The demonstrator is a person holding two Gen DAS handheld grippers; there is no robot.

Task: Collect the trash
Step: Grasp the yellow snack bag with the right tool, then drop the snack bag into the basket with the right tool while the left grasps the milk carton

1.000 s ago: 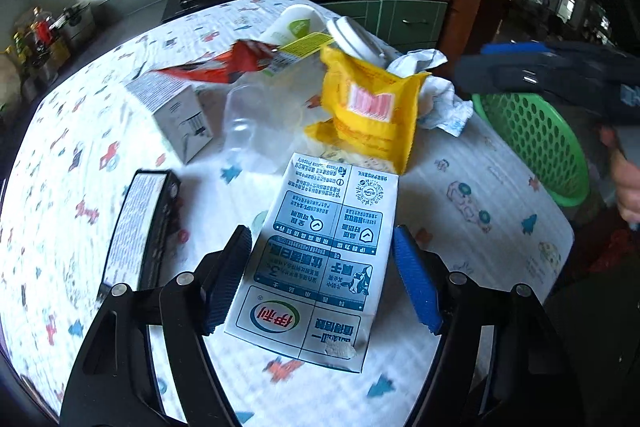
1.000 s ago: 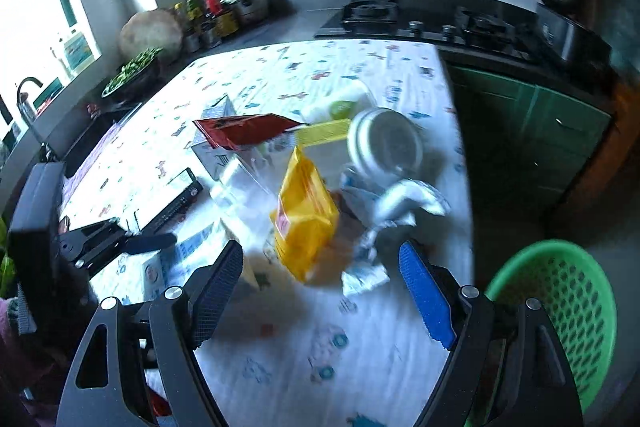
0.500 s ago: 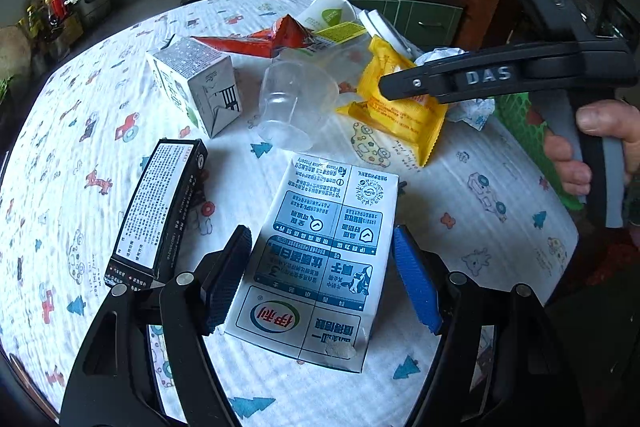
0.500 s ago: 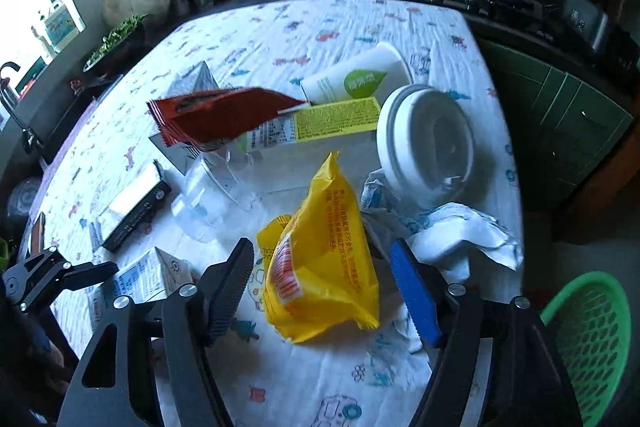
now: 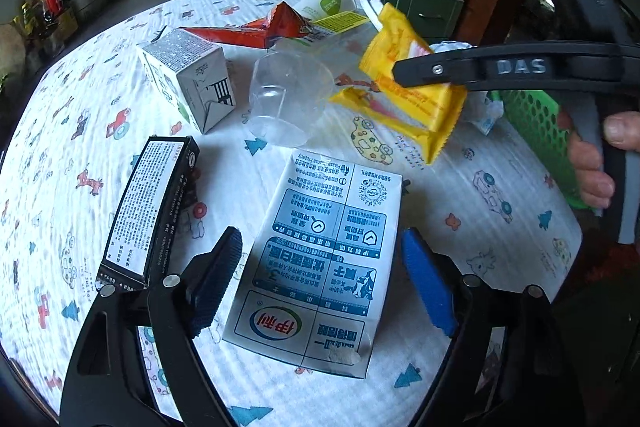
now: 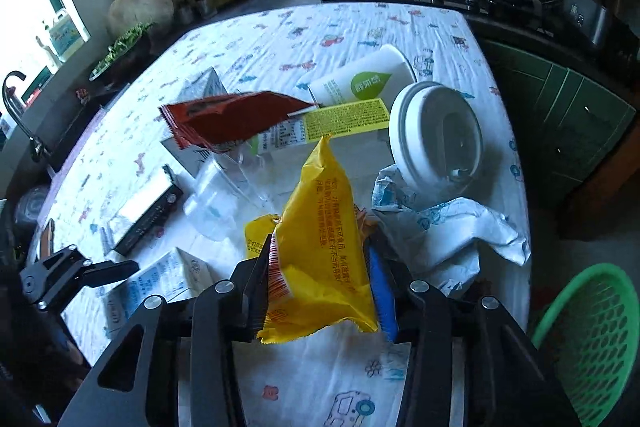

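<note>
On a cloth-covered surface point(image 5: 60, 155) strewn with trash, a black box point(image 5: 148, 215) lies at the left beside the blue-and-white milk carton point(image 5: 324, 251), which sits flat between the fingers of the left tool point(image 5: 320, 287); its jaws have just been opening and stand clear of the carton. Further right, the right tool point(image 6: 320, 283), its jaws just closing, clamps the yellow snack wrapper point(image 6: 324, 239). A green basket point(image 6: 592, 339) waits at the far right, off the surface's edge
</note>
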